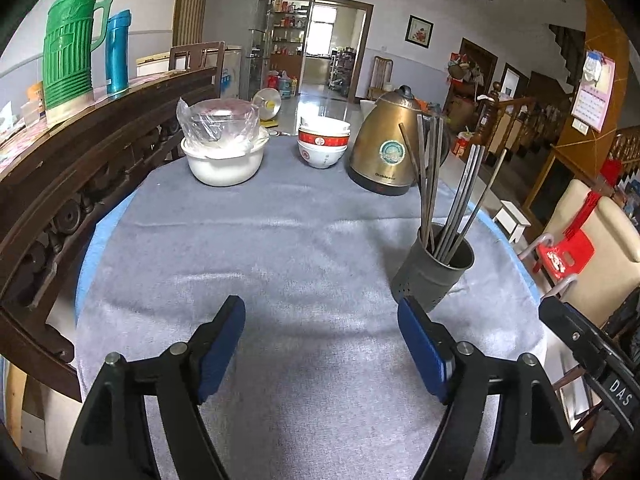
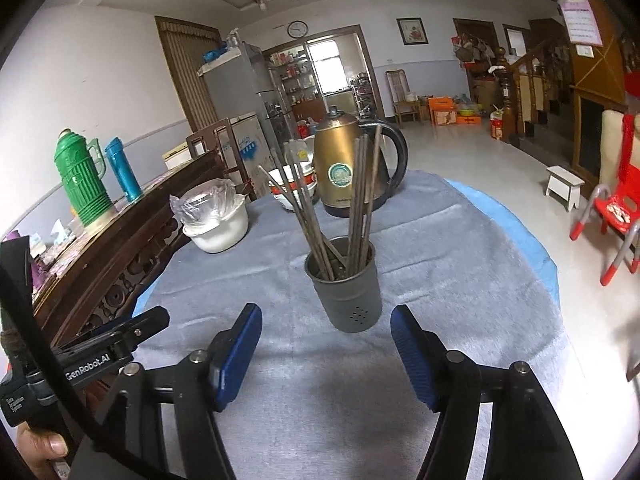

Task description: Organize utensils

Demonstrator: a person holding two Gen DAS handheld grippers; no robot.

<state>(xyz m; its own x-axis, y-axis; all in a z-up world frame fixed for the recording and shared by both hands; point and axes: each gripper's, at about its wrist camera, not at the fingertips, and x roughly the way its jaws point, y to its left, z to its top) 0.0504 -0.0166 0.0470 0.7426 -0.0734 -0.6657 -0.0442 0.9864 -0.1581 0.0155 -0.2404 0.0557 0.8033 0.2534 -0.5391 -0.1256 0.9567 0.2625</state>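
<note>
Chopsticks: standing bunched and leaning in the grey holder
Holder: upright on the grey cloth of the worktop, in front of the brass kettle
Left gripper: jaws wide, nothing between them, holder just beyond its right finger
Right gripper: jaws wide, empty, holder just ahead
Bowls: stacked beside the kettle

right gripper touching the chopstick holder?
Apart. The right wrist view shows the right gripper open, both blue pads short of the chopstick holder, with grey cloth visible between each pad and its wall.
</note>
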